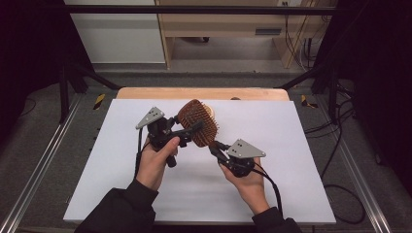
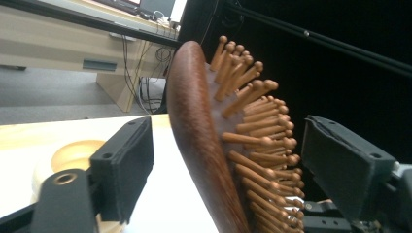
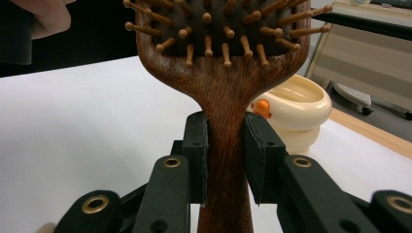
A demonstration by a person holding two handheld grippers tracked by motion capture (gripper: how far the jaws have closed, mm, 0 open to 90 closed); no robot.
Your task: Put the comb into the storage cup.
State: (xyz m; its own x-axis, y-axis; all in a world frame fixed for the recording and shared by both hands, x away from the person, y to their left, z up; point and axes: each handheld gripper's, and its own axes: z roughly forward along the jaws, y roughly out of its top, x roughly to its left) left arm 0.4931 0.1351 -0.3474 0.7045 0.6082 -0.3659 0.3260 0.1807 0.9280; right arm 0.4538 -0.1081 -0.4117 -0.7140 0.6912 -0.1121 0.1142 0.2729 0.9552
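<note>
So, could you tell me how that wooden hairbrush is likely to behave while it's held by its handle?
The hairbrush looks like rigid wood, so it probably won't flex. The right gripper clamps only the narrow handle with the wide head beyond, so it may feel top-heavy and pivot. The polished grain could be slippery against the fingers; the thin pegs seem the likeliest part to snap.

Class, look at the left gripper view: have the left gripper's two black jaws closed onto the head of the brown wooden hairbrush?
No: the left gripper stands open, with gaps between both jaws and the brown wooden hairbrush.
</note>
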